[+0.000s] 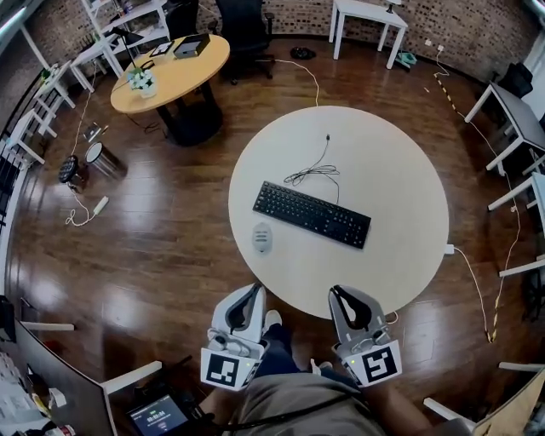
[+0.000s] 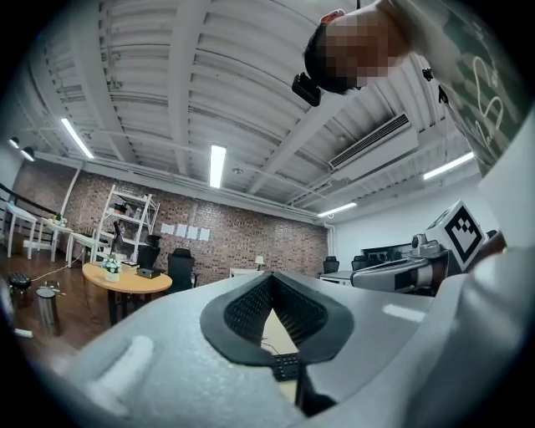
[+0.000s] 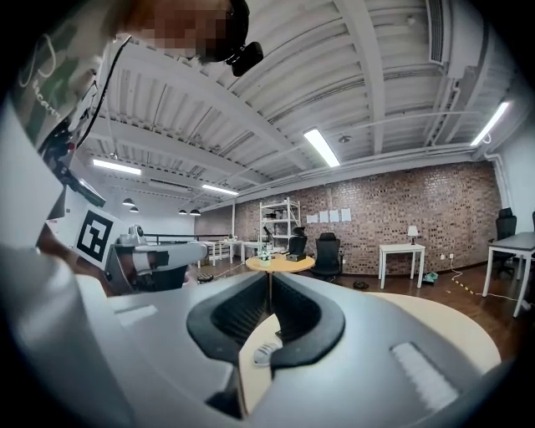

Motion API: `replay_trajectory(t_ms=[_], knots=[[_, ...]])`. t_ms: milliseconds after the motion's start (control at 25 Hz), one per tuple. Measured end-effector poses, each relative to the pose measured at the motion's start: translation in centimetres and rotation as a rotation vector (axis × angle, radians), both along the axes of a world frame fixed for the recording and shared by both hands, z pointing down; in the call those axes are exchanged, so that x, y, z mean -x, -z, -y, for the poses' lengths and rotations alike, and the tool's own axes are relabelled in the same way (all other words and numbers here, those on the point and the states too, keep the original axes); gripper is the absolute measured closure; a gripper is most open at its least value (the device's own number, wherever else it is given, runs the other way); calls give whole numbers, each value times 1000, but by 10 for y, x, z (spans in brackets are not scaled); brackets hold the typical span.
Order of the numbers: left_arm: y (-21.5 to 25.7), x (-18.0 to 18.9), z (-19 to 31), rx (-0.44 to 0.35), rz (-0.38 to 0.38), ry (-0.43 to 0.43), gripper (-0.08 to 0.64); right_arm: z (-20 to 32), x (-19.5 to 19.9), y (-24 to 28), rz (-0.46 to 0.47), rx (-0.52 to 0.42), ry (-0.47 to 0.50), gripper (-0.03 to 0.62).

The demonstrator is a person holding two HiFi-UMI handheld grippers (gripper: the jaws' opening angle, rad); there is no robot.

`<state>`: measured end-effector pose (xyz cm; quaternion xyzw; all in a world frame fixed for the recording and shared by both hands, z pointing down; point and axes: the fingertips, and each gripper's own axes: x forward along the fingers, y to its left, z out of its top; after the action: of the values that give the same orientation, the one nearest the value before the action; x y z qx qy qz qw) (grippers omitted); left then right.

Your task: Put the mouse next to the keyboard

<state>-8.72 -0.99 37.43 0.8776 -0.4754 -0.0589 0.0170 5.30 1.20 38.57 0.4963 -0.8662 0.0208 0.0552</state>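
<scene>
Spotted round desk (image 1: 400,255) on wood floor (image 1: 170,247), brick walls (image 1: 464,25) beyond. Found mouse (image 1: 262,238) left of keyboard (image 1: 312,214), apart from left tool (image 1: 255,289). Held it and right tool (image 1: 337,295) closed, empty.

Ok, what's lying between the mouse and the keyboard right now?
Nothing: in the head view, only bare tabletop separates the mouse from the keyboard.

txt: none legible | screen (image 1: 158,417) digits: too sm/blurry to read

I note: floor (image 1: 162,247) glossy dark wood planks; round table (image 1: 400,170) matt cream top; keyboard (image 1: 311,214) matt black plastic; mouse (image 1: 262,238) smooth pale grey plastic.
</scene>
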Motion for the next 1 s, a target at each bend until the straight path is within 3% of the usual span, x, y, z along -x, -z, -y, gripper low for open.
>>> replay_trajectory(t_ms=[480,1000], knots=[[5,37,46,4,-44,-90,557,58,55,14,-32,-53,-63,586],[6,51,54,-13,-41,-25,556,55,68,7,-37,-36,4,588]])
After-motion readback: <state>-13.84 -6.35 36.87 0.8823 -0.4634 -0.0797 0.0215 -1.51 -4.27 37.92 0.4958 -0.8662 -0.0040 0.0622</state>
